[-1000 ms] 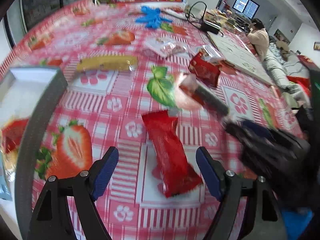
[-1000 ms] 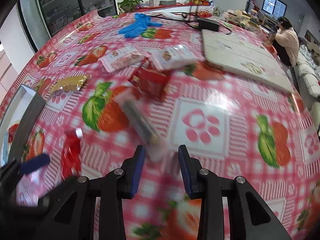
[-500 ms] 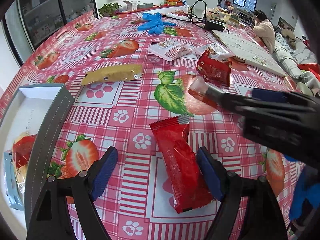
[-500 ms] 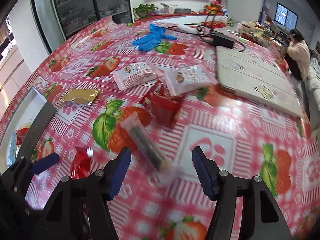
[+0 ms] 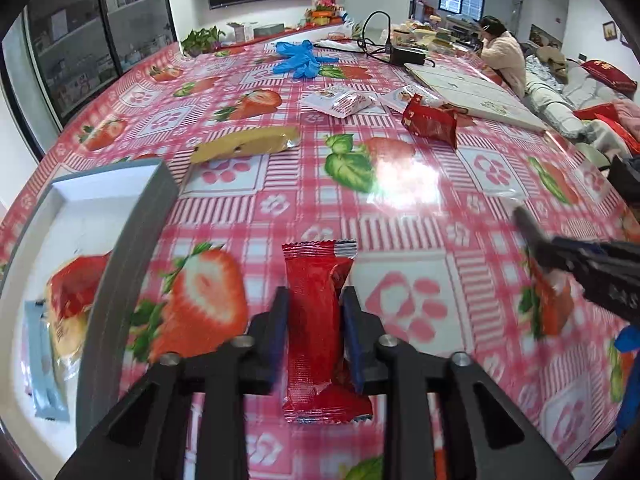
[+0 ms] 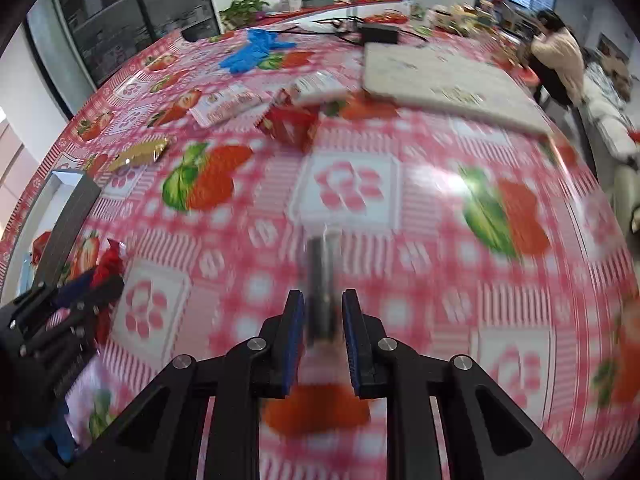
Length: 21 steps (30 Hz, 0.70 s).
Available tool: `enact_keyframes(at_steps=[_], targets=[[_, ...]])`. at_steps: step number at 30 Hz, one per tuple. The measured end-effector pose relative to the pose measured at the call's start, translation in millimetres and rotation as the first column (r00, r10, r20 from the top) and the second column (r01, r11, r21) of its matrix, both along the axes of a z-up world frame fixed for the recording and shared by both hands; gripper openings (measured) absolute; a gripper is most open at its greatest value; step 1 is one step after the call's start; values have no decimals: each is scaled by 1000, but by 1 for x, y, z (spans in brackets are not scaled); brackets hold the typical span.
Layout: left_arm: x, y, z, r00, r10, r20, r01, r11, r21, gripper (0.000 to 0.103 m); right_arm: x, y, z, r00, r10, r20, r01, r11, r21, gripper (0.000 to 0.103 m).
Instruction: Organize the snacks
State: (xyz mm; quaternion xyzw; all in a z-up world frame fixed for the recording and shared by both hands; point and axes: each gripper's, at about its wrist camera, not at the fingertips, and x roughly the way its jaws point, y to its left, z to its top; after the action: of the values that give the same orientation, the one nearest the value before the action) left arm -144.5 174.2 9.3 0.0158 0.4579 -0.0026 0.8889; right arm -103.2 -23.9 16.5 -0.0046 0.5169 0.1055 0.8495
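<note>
My left gripper (image 5: pixel 315 320) is shut on a long red snack packet (image 5: pixel 316 320) just above the strawberry tablecloth. A grey-rimmed white box (image 5: pixel 132 240) stands to its left and holds a red-and-yellow snack (image 5: pixel 70 300) and a light blue packet (image 5: pixel 44 364). My right gripper (image 6: pixel 323 316) is shut on a dark snack stick in a clear wrapper (image 6: pixel 322 276), blurred by motion. It shows at the right edge of the left wrist view (image 5: pixel 600 272). The left gripper shows at the left of the right wrist view (image 6: pixel 76 292).
On the table lie a gold packet (image 5: pixel 246 144), a red bag (image 5: pixel 430 122), two white packets (image 5: pixel 338 100), blue gloves (image 5: pixel 298 62), a flat white board (image 5: pixel 472 92) and cables. A person sits at the far right (image 5: pixel 502 56).
My left gripper has closed on the red packet. My right gripper has closed on the dark stick and carried it right and toward me, off the tablecloth.
</note>
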Motion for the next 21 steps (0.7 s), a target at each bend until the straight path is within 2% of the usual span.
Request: enact_keyframes(at_steps=[1,2,3,5,7,9,12,21], targets=[[-2,2,-1,1000,10,7,-10,1000,19,84,-9,-5,-1,1000,-3,19,3,1000,26,29],[-3,4,-2,999,29,14,-29,999,31,93,-12,-6,0,999,-13,33,12,1000,25,63],[-5,6,-3,999,40,28,-40,999,26,95,-13,-7,0,999,-30,41,29,1000,11,103],[-3,12,-7,999,38,30,-37,999,-14,95,-15,-9,0,994,-60,90,61,998,-2,102],[0,14,-10,999,43,24,-42,999,-30,101,-10,-7,-5,993,-59,98,59,998,2,102],[4,12,-10,999,40,14,-39,999,-30,102,-3,-5,-13,994,-66,84,67,998,-12,103],[6,9,-12,1000,19,15,-19,999,-33,103,0,3,-18,990,-55,133,66,994,-85,103],[9,5,-12,1000,0,15,0,999,-32,103,4,3,-17,989,-55,139,67,995,-79,103]])
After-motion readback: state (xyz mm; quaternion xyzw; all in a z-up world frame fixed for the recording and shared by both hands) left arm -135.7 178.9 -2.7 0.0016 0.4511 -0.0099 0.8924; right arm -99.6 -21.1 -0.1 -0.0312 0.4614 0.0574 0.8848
